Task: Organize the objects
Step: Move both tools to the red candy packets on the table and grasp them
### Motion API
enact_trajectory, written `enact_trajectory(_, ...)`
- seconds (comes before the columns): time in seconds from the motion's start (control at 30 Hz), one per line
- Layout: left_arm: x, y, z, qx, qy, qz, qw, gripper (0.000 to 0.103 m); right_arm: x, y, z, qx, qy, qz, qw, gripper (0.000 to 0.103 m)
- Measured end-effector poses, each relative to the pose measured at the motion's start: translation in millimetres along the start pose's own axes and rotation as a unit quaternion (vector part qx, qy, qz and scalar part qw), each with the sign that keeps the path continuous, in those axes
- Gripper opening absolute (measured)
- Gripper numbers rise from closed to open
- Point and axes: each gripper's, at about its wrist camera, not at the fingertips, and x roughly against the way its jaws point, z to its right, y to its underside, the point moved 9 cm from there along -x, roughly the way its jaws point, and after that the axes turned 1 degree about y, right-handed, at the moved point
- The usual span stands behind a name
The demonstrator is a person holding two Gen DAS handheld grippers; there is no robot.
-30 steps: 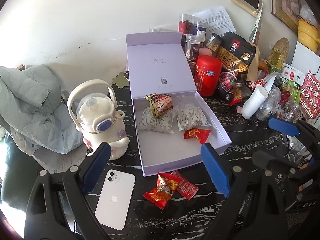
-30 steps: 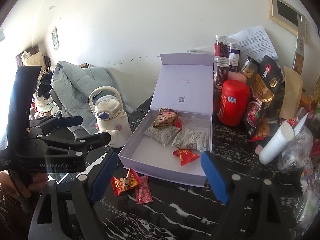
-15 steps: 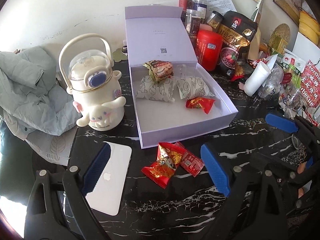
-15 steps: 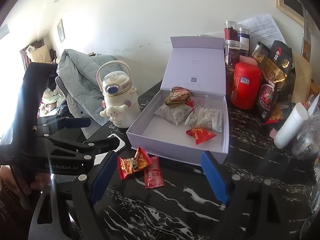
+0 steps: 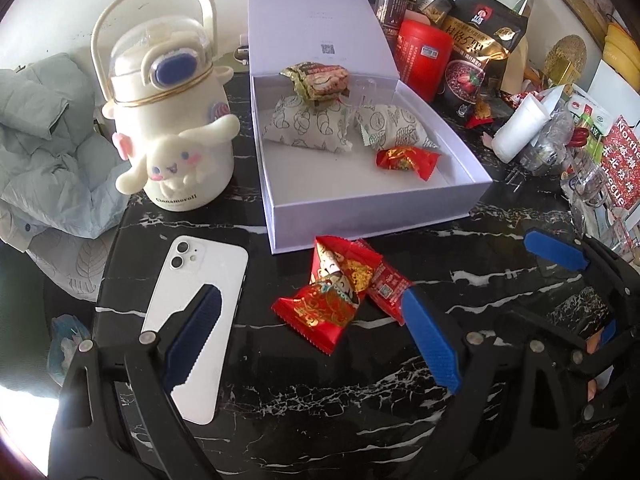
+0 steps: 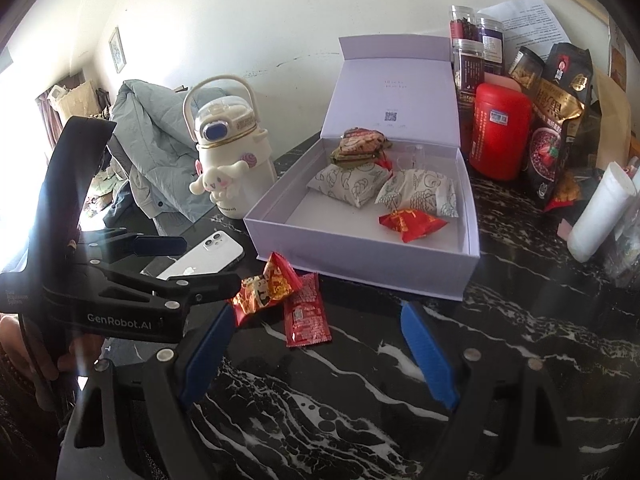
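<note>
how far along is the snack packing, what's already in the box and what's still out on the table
About midway by the look of it. Done: four snack packs lie in the open lavender box, among them a red candy. In hand: nothing; the left gripper and right gripper are both open and empty. Left: the red-gold snack pack and the flat red sachet lie on the table before the box.

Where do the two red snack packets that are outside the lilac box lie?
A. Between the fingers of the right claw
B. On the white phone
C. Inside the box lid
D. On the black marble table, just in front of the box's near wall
D: the two red snack packets lie on the black marble table, just before the near wall of the lilac box, apart from the white phone and held by no claw.
</note>
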Motion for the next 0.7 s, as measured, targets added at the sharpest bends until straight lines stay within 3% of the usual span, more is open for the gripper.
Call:
enact_trajectory(0.23, -16.6, 12.9, -5.0, -0.010, 0.002, -0.024, 0.9997, 0.091, -24.6, 16.8, -2.2, -0.012, -0.014, -0.038, 0.999, 0.085)
enact_trajectory(0.43, -22.7, 22.1, -15.1, -0.022, -0.004, -0.035, 0.9991, 0.091, -41.9, 29.1, -5.9, 0.004, 0.018, -0.063, 0.998, 0.084)
enact_trajectory(0.6, -26.0, 24.4, -14.2, -0.053, 0.003, -0.026, 0.9983, 0.091, -57.7, 35.5, -7.9, 0.041, 0.034, -0.074, 0.996, 0.072)
enact_trajectory(0.7, -29.6, 23.0, -17.4, -0.058, 0.000, -0.026, 0.9980, 0.091, -67.7, 36.9, -9.4, 0.045, 0.021, -0.083, 0.995, 0.068)
